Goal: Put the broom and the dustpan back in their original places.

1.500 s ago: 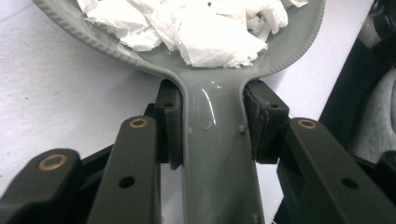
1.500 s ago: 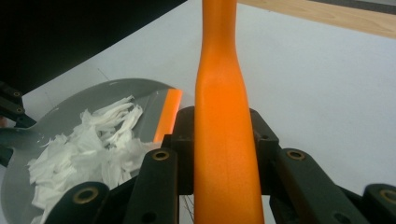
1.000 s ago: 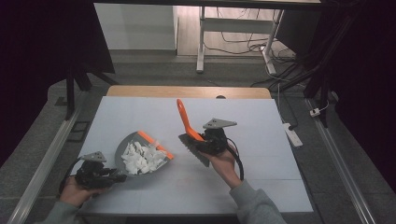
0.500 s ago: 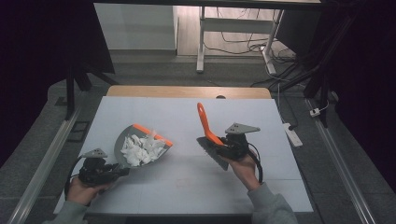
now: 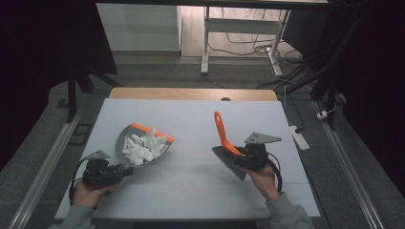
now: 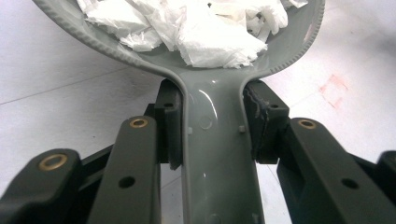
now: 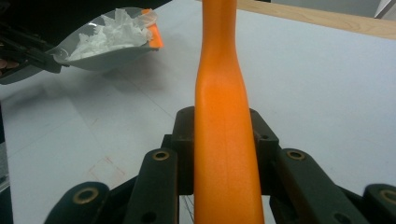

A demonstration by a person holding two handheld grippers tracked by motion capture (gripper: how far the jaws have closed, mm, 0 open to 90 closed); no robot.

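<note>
A grey dustpan (image 5: 125,139) with an orange lip holds a heap of white paper scraps (image 5: 141,147) at the table's left. My left gripper (image 5: 120,171) is shut on its handle; in the left gripper view the grey handle (image 6: 215,154) sits tight between both pads under the paper scraps (image 6: 196,28). At the right, my right gripper (image 5: 239,153) is shut on a brush whose orange handle (image 5: 220,130) points up and away, with its grey bristles (image 5: 230,163) toward the person. In the right gripper view the orange handle (image 7: 223,116) runs up between the jaws, and the dustpan (image 7: 100,58) hangs far off at the left.
The white table (image 5: 191,119) has a wooden strip (image 5: 191,94) along its far edge and a faint red mark (image 5: 188,186) near the front. A white power strip (image 5: 298,136) lies beside the right edge. Metal rails run along both sides on the floor.
My right gripper has carried the brush to the right, away from the dustpan. The left gripper and dustpan have stayed almost in place.
</note>
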